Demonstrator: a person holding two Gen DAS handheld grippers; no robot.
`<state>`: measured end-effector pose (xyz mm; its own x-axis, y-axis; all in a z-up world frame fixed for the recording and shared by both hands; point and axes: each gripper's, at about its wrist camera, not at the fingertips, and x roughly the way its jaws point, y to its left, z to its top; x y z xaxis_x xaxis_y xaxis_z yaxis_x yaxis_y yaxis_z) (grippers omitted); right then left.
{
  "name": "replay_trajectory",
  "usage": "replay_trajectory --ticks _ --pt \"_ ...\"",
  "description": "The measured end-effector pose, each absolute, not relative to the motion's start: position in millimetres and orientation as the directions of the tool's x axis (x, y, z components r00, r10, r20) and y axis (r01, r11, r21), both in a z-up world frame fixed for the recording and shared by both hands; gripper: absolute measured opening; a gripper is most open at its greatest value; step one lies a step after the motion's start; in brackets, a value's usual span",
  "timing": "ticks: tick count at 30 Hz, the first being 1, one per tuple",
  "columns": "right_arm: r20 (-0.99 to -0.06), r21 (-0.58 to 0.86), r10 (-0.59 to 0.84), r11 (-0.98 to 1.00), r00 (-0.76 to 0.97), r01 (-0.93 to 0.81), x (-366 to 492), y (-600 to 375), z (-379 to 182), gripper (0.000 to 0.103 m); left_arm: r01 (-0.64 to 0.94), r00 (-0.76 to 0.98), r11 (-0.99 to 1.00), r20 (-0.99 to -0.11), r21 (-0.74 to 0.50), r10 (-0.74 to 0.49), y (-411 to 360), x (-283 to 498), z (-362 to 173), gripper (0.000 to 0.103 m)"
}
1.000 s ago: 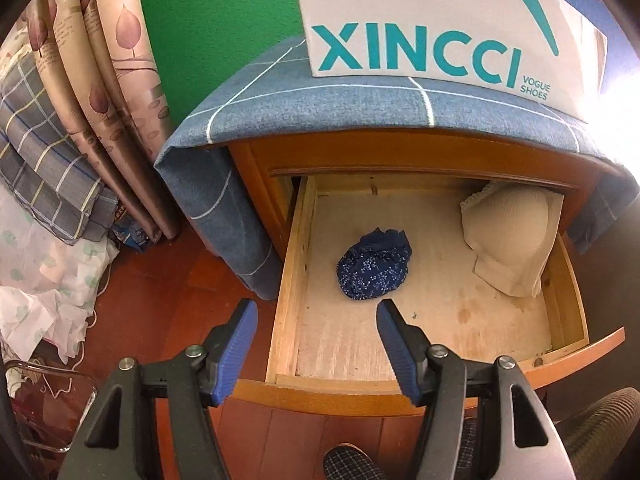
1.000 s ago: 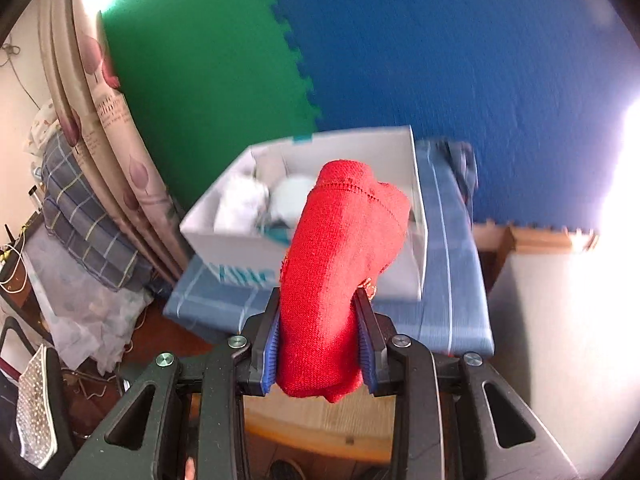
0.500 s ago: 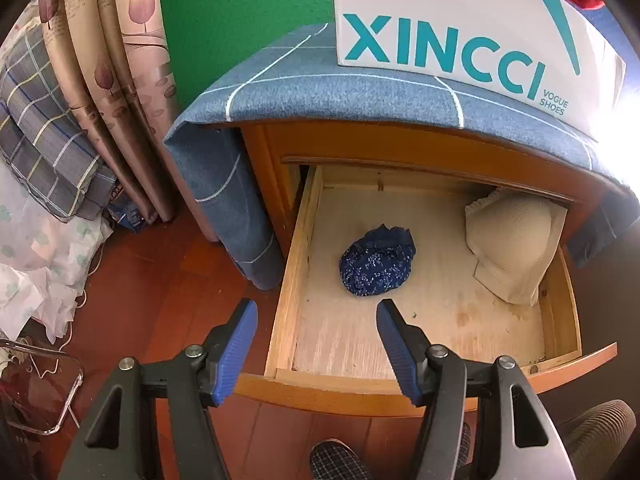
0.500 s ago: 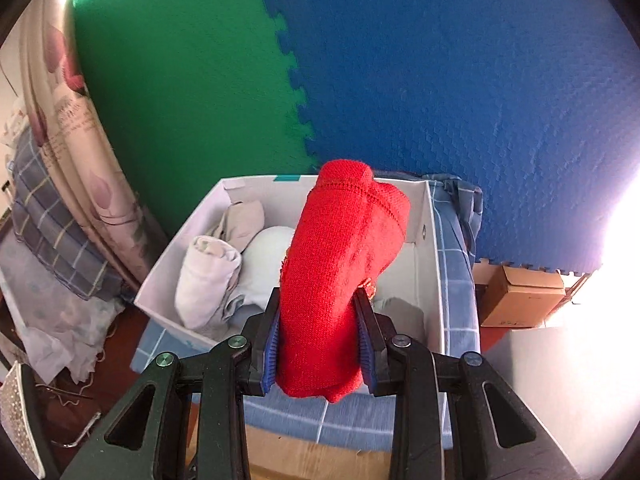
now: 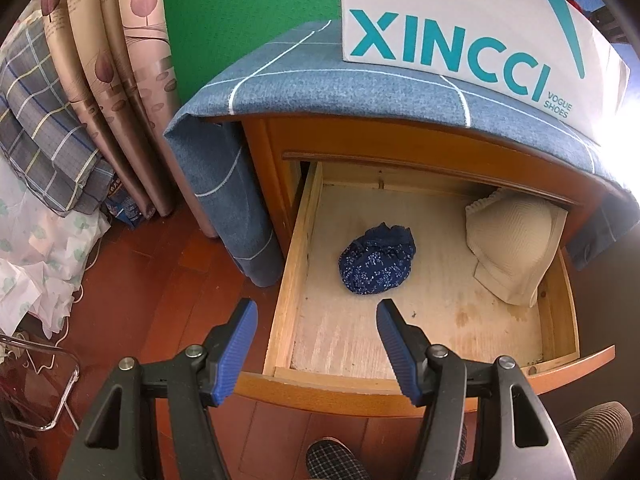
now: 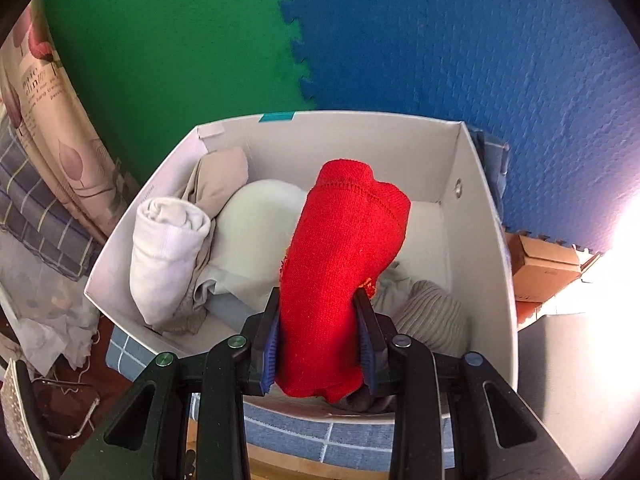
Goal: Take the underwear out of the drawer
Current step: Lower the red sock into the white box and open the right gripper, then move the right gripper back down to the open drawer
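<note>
So the right hand-held gripper (image 6: pixel 318 344) is clamped on a rolled-up red knit piece (image 6: pixel 340 276), holding it right over the open white shoe box (image 6: pixel 480 216), which sits on the blue checked cloth (image 5: pixel 320 76) on top of the wooden cabinet. The box already has a white roll (image 6: pixel 168 256), some beige and pale pieces and a ribbed grey one in it, so the red one looks about ready to be dropped in. The left hand-held gripper (image 5: pixel 316 344) hangs with its jaws apart and nothing between them, over the front left corner of the pulled-out drawer (image 5: pixel 288 280). Still in the drawer: a dark blue bundle with small white flowers (image 5: pixel 376 260) sitting around the middle of the bottom board, and a cream padded bra (image 5: pixel 516 248) tucked in the back right corner, partly under the cabinet edge. Both look super light and soft, no fragility worries, just floppy. The blue bundle will squash down, so pinching it across the fat middle from above seems the safest bet. The bra's cups are springier and it leans against the side wall, so grabbing the free lower edge facing the drawer's middle probably beats going for a cup.
</note>
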<state>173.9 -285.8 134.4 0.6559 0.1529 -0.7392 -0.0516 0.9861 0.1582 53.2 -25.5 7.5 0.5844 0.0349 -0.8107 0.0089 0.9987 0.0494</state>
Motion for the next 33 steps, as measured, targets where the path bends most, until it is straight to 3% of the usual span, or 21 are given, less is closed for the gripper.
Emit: replay_trajectory --ticks 7,10,12,18,25,33 --pt "-0.734 0.154 0.154 0.986 0.661 -0.059 175 -279 137 0.036 0.008 0.584 0.999 -0.811 0.050 0.035 -25 54 7 0.064" --pt "-0.720 0.164 0.162 0.985 0.675 -0.062 170 -281 141 0.042 0.006 0.583 0.999 -0.812 0.045 0.033 -25 53 7 0.064" --pt "-0.708 0.160 0.155 0.985 0.689 -0.058 165 -283 146 0.052 0.001 0.581 0.999 -0.813 0.039 0.031 -24 54 7 0.064" --pt "-0.664 0.135 0.141 0.989 0.734 -0.068 136 -286 162 0.064 0.000 0.580 0.999 -0.814 0.033 0.027 -22 54 7 0.064" --pt "-0.627 0.191 0.164 0.980 0.762 -0.053 79 -300 152 0.067 -0.005 0.578 1.000 -0.816 0.026 0.024 -22 54 7 0.064" --pt "-0.642 0.142 0.085 0.990 0.762 0.009 26 -312 104 0.071 -0.006 0.580 1.000 -0.814 0.031 0.029 -22 53 7 0.064"
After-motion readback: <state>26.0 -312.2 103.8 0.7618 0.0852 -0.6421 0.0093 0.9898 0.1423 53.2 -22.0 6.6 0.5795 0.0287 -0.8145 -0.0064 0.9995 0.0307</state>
